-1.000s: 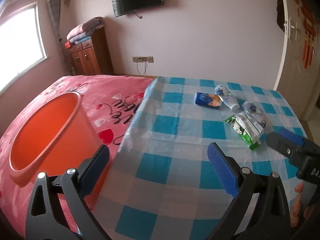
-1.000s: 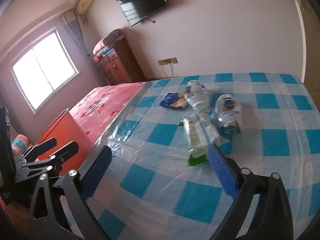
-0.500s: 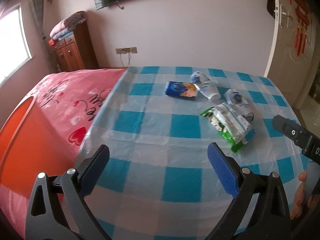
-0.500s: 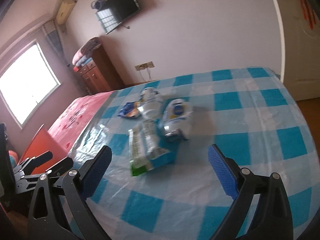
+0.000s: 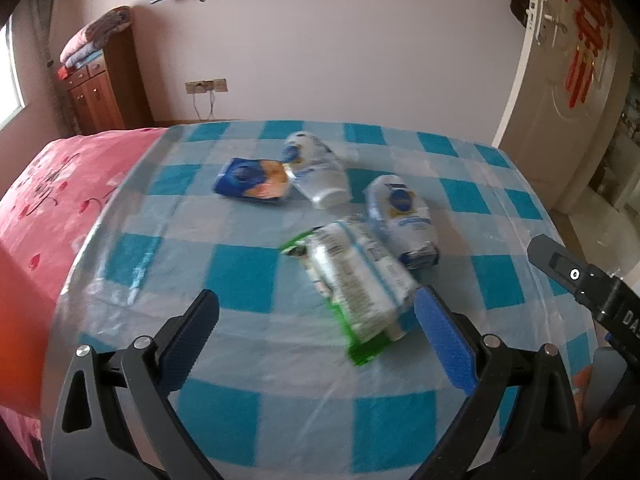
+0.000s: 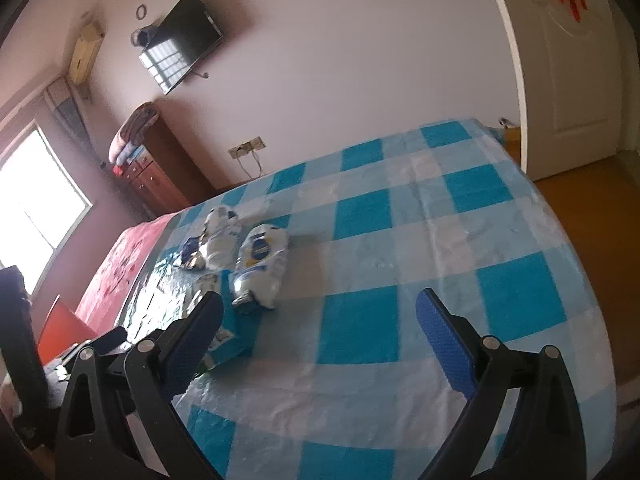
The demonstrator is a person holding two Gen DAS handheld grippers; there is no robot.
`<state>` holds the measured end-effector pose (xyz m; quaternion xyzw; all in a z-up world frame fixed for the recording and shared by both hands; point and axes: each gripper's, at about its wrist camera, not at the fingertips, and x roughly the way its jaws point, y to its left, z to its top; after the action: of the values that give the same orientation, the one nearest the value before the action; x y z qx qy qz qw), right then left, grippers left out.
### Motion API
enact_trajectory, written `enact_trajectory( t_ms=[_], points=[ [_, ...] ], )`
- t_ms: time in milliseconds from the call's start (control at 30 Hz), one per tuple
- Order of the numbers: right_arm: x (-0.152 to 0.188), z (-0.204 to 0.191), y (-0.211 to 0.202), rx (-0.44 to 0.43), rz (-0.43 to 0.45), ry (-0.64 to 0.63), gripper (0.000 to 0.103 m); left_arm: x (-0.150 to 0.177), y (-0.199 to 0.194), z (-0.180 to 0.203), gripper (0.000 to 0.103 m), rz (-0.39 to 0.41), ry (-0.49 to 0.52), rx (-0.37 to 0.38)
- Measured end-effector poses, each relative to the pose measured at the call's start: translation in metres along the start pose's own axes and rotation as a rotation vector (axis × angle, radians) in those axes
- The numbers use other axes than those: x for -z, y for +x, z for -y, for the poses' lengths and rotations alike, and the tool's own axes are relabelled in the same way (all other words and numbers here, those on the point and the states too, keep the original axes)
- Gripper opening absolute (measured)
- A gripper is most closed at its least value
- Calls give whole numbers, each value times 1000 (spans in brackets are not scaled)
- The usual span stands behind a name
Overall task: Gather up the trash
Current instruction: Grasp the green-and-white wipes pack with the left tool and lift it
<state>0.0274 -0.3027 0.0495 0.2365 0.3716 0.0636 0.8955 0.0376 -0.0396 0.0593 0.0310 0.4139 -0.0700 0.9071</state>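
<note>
Since a second ago, the left tongs [image 5: 316, 332] have been swung away from the orange bin [image 5: 16, 320], now only a blurred edge at 9 o'clock in the left view, and brought close over the trash. The right tongs [image 6: 318, 334] have been turned toward the right, so the trash now sits at 10 o'clock in the right view.

Both pairs of tongs are spread wide and hold nothing. Four pieces of trash lie in a cluster on the checked cover [image 5: 240, 276] of the bed: a green packet [image 5: 352, 284] nearest, at 1 o'clock just ahead of the left tongs; a white pouch [image 5: 402, 216] touching its far side; a white bottle [image 5: 316, 172] beyond; and a blue wrapper [image 5: 252, 180] beside the bottle. In the right view the pouch [image 6: 260, 264] is clear, while the packet [image 6: 230, 340] is partly hidden behind the left finger.

The step in hand is judged to be the reach for the first piece, probably the packet, by the left tongs. A slight shift toward 1 o'clock would be called for, so the packet is centred between the fingers, then a descent and a closing across its narrow width. The slippery plastic cover could be caught along with it.
</note>
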Motion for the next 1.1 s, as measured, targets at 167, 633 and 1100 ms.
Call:
enact_trajectory(
  t_ms=[167, 633, 1100],
  points=[
    [-3, 12, -1, 10, 2, 21, 96, -5, 19, 13, 99, -26, -18, -1],
    [-4, 22, 3, -20, -23, 49, 96, -10, 53, 12, 81, -85, -133, -1],
    [-2, 24, 4, -30, -27, 63, 96, -21, 39, 4, 42, -27, -130, -8]
  ],
)
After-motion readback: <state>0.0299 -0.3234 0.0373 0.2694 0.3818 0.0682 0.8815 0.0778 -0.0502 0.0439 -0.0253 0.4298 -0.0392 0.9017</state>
